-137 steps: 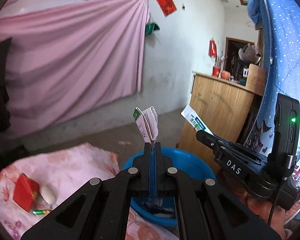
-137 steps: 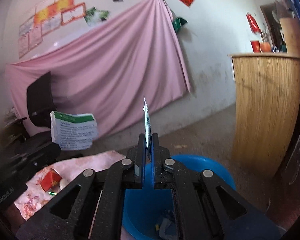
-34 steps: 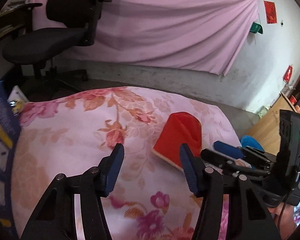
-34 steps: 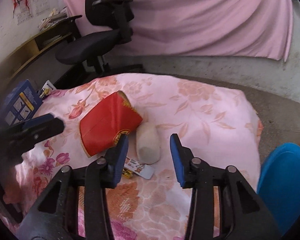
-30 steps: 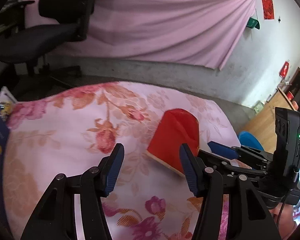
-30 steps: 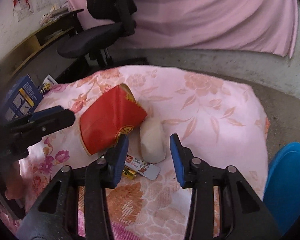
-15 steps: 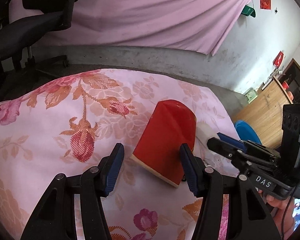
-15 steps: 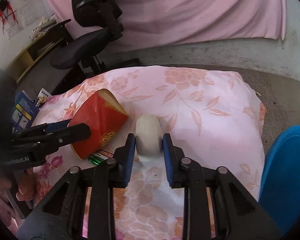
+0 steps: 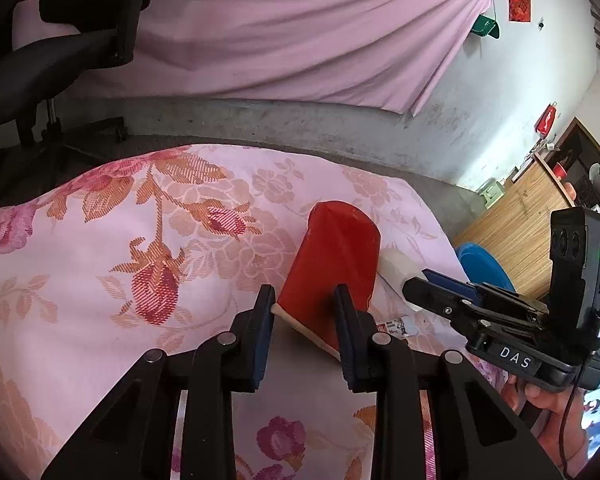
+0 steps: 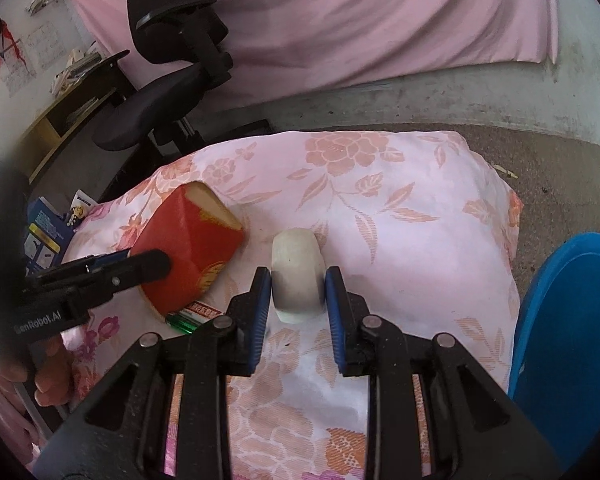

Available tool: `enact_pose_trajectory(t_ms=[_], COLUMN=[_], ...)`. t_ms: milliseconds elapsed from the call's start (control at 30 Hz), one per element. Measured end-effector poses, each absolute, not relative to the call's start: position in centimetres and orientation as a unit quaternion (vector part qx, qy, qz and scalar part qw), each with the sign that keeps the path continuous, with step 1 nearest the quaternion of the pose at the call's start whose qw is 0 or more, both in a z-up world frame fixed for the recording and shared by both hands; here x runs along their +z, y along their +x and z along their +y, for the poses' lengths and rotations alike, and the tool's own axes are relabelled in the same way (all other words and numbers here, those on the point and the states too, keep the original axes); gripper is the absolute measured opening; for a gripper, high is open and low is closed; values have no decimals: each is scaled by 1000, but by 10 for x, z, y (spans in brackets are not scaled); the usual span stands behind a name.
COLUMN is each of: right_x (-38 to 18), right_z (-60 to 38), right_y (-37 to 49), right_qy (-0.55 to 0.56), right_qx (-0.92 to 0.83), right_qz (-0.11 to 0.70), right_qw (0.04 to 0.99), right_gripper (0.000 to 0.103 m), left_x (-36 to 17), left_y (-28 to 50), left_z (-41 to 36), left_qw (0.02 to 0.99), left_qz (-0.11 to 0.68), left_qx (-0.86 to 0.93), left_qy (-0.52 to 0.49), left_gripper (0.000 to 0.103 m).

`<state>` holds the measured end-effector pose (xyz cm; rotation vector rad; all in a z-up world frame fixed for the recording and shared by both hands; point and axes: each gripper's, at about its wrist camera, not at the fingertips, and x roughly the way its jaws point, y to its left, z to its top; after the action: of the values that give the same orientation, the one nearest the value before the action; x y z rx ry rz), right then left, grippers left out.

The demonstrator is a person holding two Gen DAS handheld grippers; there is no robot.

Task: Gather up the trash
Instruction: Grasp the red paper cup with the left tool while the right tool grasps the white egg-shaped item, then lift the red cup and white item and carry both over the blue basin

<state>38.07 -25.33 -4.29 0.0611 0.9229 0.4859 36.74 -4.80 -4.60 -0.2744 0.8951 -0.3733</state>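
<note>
A red paper packet (image 9: 334, 268) lies on the flowered pink cloth (image 9: 140, 248). My left gripper (image 9: 305, 300) is open, its jaws on either side of the packet's near end. The packet also shows in the right wrist view (image 10: 188, 246). A white roll-shaped object (image 10: 298, 276) lies beside it. My right gripper (image 10: 298, 284) is shut on the white object, both pads touching its sides, still on the cloth. The blue basin (image 10: 568, 352) stands at the right. A green battery (image 10: 182, 324) and a small printed wrapper (image 10: 204, 312) lie by the packet.
A black office chair (image 10: 172, 80) stands beyond the cloth, before a pink curtain (image 10: 340, 20). A blue box (image 10: 44, 232) sits at the cloth's left edge. A wooden cabinet (image 9: 520, 216) stands at the right beyond the basin (image 9: 480, 268).
Both grippers let go of paper scraps over the basin and came down to the cloth. The right jaws closed around the white object; the left jaws narrowed around the red packet's end.
</note>
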Motion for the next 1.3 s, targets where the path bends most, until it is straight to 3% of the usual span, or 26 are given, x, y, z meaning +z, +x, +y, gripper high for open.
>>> enact_pose_trajectory(t_ms=[267,600,1300], right_x=[-39,-17,83], right_z=[-248,-242,-314], right_y=[374,344,224], right_qy=[14,-8,50], right_qx=[242,252,174], right_qz=[427,354,-2], right_qw=[871,901,983], right_gripper=[56,56,56], left_x=[-34,-14,108], left_y=[352,304,219], left_z=[-53,-52,-147], left_qw=[893,932,985], left_qz=[399,320,61], left_qx=[-178,-134,-159], left_qy=[-112,-100,-12], left_gripper=[11,7,8])
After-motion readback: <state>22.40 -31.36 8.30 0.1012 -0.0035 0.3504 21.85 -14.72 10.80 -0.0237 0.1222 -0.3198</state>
